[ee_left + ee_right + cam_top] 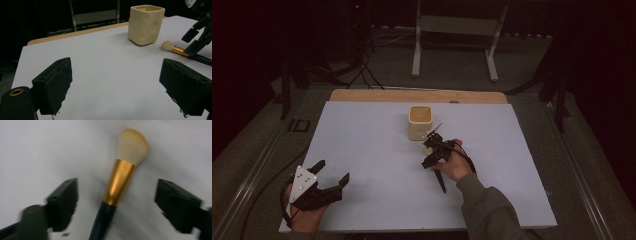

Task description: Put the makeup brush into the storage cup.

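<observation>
A makeup brush [120, 182] with cream bristles, a gold ferrule and a dark handle lies flat on the white table sheet [362, 130]. My right gripper [118, 186] points down over it, jaws apart on either side of the ferrule and not touching it. In the high view the right gripper [432, 150] hangs just in front of a cream square cup [420, 122], with the brush handle [441, 181] trailing toward the person. My left gripper [333, 171] rests open and holds nothing near the front left corner. The left gripper view shows the cup [146, 25], the brush [175, 49] and the right gripper [196, 37] beyond it.
A wooden table edge [377, 95] runs along the back of the sheet. Behind it on the dark floor stands a pale metal frame [452, 25], and cables lie at the back left. A wide stretch of sheet lies between the two grippers.
</observation>
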{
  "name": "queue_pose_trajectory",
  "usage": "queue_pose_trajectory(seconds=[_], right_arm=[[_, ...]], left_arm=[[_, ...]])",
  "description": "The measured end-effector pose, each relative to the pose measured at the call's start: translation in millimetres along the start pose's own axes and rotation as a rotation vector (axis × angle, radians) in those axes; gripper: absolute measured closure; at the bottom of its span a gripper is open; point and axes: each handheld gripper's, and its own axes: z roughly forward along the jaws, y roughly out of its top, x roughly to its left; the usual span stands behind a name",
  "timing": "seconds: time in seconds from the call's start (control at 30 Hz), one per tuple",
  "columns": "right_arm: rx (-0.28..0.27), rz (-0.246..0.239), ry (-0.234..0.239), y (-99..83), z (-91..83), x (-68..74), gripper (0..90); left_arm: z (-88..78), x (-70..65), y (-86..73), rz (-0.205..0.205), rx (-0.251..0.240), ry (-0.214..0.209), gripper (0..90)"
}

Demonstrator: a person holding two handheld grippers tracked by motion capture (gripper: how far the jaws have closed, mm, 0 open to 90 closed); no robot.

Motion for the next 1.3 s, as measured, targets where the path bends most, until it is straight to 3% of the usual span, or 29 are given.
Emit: queue_pose_trajectory(seconds=[0.23,0.4,0.47,0.7,1.03,1.3], right_arm=[[0.038,-0.003,0.022,0.5,3.7,-0.4,46.9],[0.092,-0.031,0.010,1.6,8.2,2.0,63.4],[0.114,-0.035,0.027,2.1,10.6,3.2,72.4],[0.135,-0.082,0.002,3.7,9.9,9.8,73.3],[0.095,-0.088,0.020,3.0,-1.7,6.8,73.4],[0.055,-0.065,0.035,4.5,-10.6,4.5,73.5]], left_arm=[[0.0,-0.1,0.0,0.002,0.000,0.001,12.0],[0.0,0.2,-0.1,0.000,-0.001,0.002,12.0],[-0.2,0.2,0.0,0.000,-0.001,0.002,12.0],[-0.8,0.6,0.1,-0.002,-0.005,0.004,12.0],[-0.4,0.2,0.1,0.000,-0.002,0.003,12.0],[-0.3,0.5,-0.1,0.000,-0.002,0.004,12.0]])
